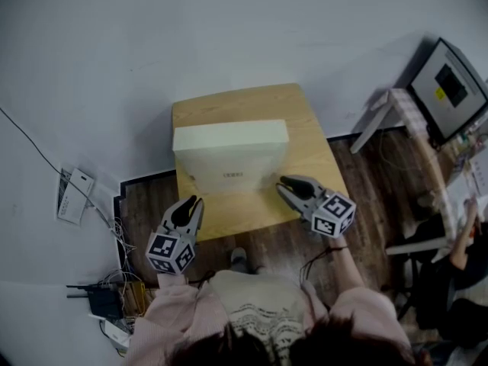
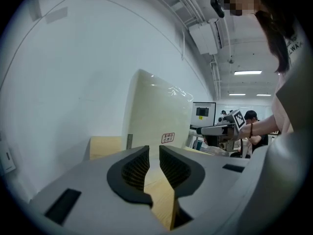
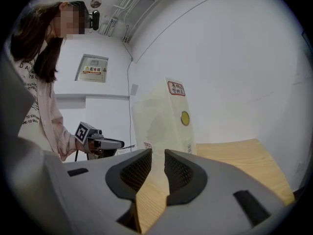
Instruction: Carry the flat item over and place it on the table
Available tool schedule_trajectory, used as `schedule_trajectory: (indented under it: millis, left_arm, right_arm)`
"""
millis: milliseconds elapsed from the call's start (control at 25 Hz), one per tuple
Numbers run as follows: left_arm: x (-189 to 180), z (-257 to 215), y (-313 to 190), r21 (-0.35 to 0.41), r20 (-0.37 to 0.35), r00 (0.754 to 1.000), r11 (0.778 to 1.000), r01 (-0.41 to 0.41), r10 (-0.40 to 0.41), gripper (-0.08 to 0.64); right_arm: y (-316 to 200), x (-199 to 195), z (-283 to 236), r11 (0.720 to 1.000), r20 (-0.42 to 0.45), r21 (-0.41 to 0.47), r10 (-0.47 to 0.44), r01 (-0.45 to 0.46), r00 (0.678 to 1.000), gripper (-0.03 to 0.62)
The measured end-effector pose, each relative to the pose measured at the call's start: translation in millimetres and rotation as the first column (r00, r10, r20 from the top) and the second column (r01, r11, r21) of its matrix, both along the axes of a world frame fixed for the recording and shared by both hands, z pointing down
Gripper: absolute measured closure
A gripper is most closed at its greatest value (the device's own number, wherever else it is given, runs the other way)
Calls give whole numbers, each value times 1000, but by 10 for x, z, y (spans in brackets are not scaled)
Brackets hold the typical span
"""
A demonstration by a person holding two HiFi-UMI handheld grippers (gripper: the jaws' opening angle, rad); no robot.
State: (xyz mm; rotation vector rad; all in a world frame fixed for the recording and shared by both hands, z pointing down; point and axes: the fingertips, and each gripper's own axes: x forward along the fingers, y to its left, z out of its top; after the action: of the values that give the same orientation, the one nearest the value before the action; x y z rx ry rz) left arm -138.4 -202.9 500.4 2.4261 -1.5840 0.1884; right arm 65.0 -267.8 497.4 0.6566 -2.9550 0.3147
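white flat box (image 1: 230, 162) stands on its long edge on the wooden table (image 1: 309, 158), toward the table's far half, with its broad face turned to the table's near edge. a small label sits low on that face, and a round yellow sticker shows on one narrow side in the right gripper view.

left gripper (image 1: 194, 203) hovers at the table's near left corner and right gripper (image 1: 282, 183) over the table's near right part, both apart from the box. in each gripper's own view the jaws are nearly closed, with only a narrow slit between the ribbed pads (image 2: 134, 168); bare table top shows through the slit. neither holds anything.

since the box already rests on the table and both grippers are free, the carry looks finished, though the box is upright, not lying flat.

handling, as a judgement: the box looks stiff and probably light for its size. a glossy, crinkled clear film seems to cover it, so the pads could slide on it. standing on a thin edge it is tippy, and a push on the broad face from the table's near side could topple it toward the table's far edge. the safest hold looks like one gripper on each narrow side edge, at about the same height above the table, jaws opened wide enough to span the thickness, so that the slab stays level and cannot swing.
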Motion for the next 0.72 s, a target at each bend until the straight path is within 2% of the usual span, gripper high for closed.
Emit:
schedule_trajectory:
  millis: [200, 280, 520, 720]
  left_arm:
    - [132, -55, 135, 12, 15, 1000, 1000, -1, 1, 518]
    - [174, -91, 187, 20, 22, 1000, 1000, 2, -2, 541]
    - [294, -141, 324, 36, 35, 999, 999, -5, 4, 563]
    - [359, -181, 424, 51, 42, 999, 999, -9, 7, 565]
  right_arm:
    - [112, 38, -31, 1000, 23, -3, -5, 5, 1000, 549]
    - [156, 64, -60, 1000, 26, 5, -1, 1, 1000, 589]
    - [303, 109, -144, 1000, 42, 20, -10, 9, 999, 606]
    - [435, 99, -284, 997, 68, 71, -30, 26, 997, 604]
